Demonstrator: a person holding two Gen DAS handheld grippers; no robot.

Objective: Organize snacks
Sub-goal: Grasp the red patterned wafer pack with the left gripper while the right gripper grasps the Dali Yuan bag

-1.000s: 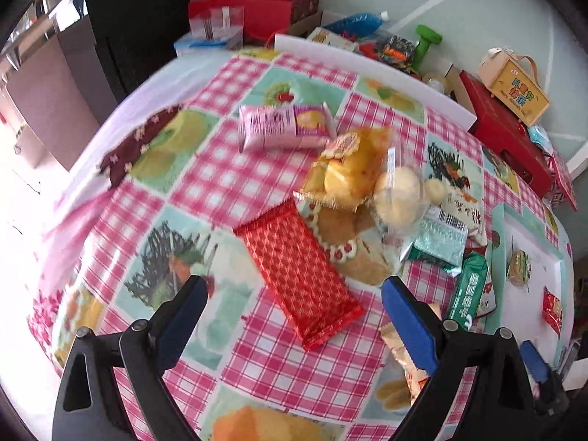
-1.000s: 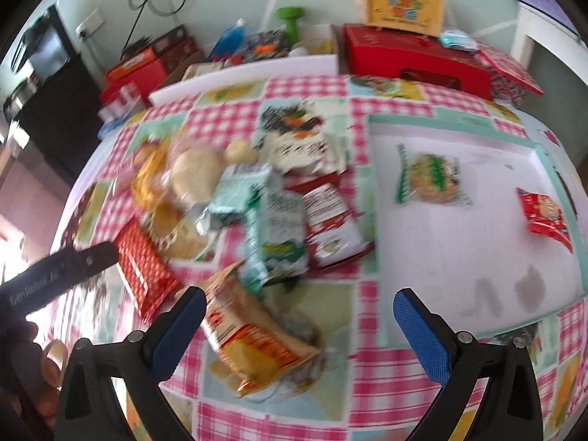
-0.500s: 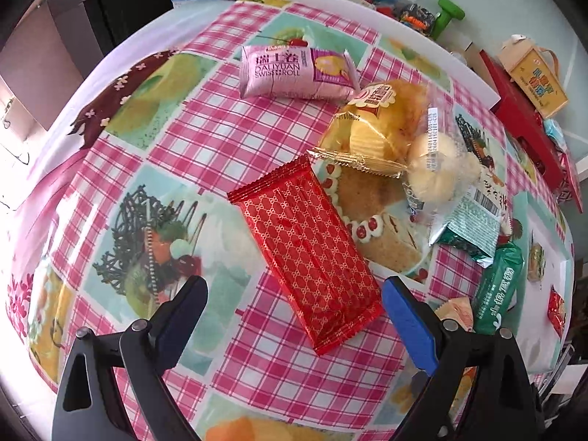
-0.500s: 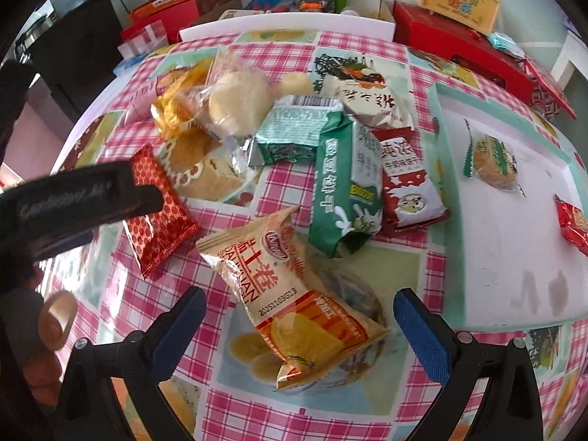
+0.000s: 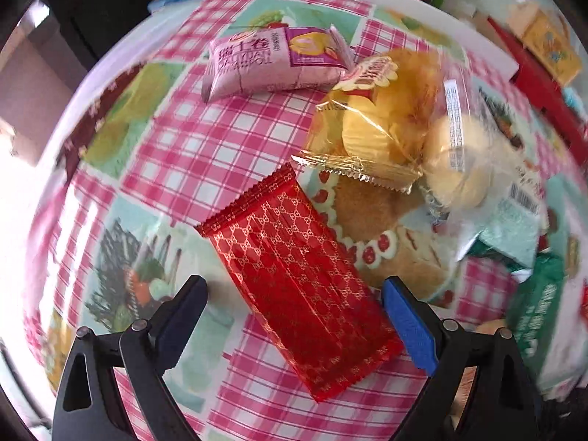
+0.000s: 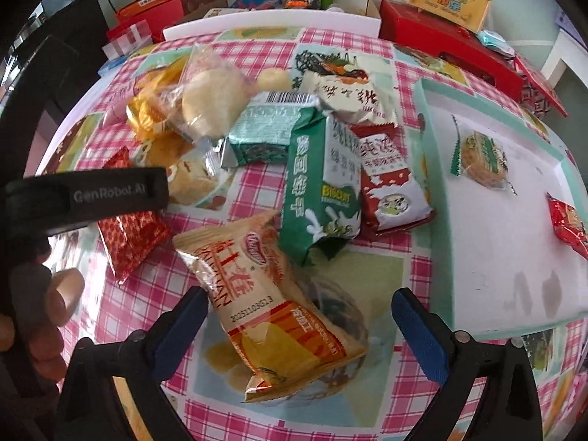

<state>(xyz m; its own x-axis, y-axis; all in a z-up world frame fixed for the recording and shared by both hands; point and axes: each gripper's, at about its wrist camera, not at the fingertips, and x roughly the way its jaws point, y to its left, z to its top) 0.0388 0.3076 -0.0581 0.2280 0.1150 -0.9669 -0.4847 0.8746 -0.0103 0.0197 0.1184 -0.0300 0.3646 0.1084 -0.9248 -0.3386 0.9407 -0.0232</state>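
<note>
Left wrist view: left gripper (image 5: 294,308) gapes wide, empty, straddling the flat red gold-patterned foil packet (image 5: 297,283). Right gripper (image 6: 299,316) likewise over the orange crinkly snack bag (image 6: 272,312). White mint-rimmed tray (image 6: 433,169) holds two packets; most snacks remain heaped on the desk (image 6: 367,268).
</note>
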